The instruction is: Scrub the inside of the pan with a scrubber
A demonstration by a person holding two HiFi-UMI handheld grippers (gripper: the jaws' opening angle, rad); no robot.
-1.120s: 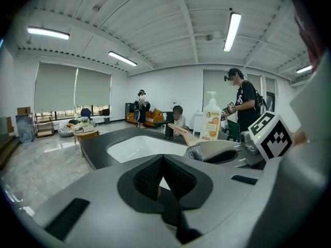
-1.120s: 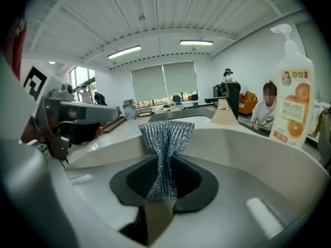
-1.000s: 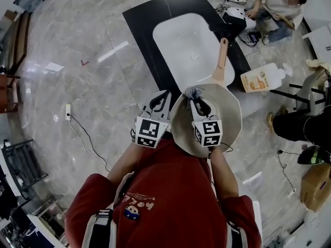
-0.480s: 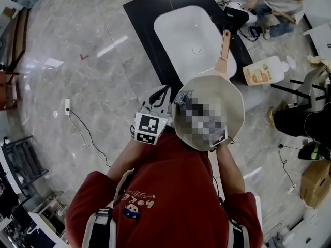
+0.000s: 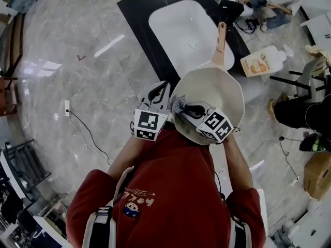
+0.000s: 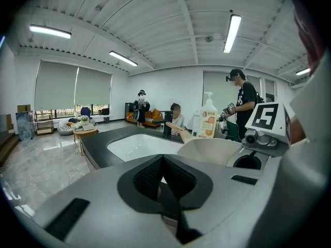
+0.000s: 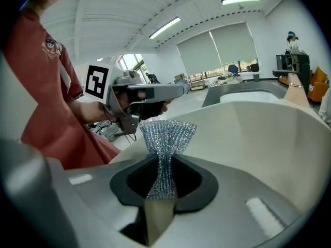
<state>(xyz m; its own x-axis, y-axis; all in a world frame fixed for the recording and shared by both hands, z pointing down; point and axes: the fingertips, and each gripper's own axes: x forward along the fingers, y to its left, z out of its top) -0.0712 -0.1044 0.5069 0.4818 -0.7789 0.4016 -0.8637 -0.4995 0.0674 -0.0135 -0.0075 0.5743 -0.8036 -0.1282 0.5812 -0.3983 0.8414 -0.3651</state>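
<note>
Pan: the cream pan (image 5: 217, 89) is up in front of the person's chest, at the near end of the sink. Its inside faces up and its handle (image 5: 221, 37) points away, over the basin.
Scrubber: a silver mesh scrubber (image 5: 178, 105) sits inside the pan at the left wall, just under the rim.
Right gripper: the right gripper (image 5: 187, 109) reaches across the bowl. Its jaws pinch the scrubber at its waist, so only a fan of mesh sticks out past the tips.
Left gripper: the left gripper (image 5: 163, 88) is just outside the pan's left edge with its jaws pressed together. They seem to clamp the thin rim (only a pale sliver shows between the pads).
Around: the white sink (image 5: 178, 30) is set in a dark counter (image 5: 139, 14), with a soap bottle (image 5: 261, 62) well off to the right.
Stage: scrubbing looks under way along the left wall, by my reading.
Risk, pan: the only hold appears to be on the rim. A hard push from the scrubber could lever the pan out of the jaws, dropping it or swinging its handle down.
Risk, scrubber: it is held by a narrow bunch, so dragging could pull the mesh free. Pressing too low would rub the jaw tips on the coating.
</note>
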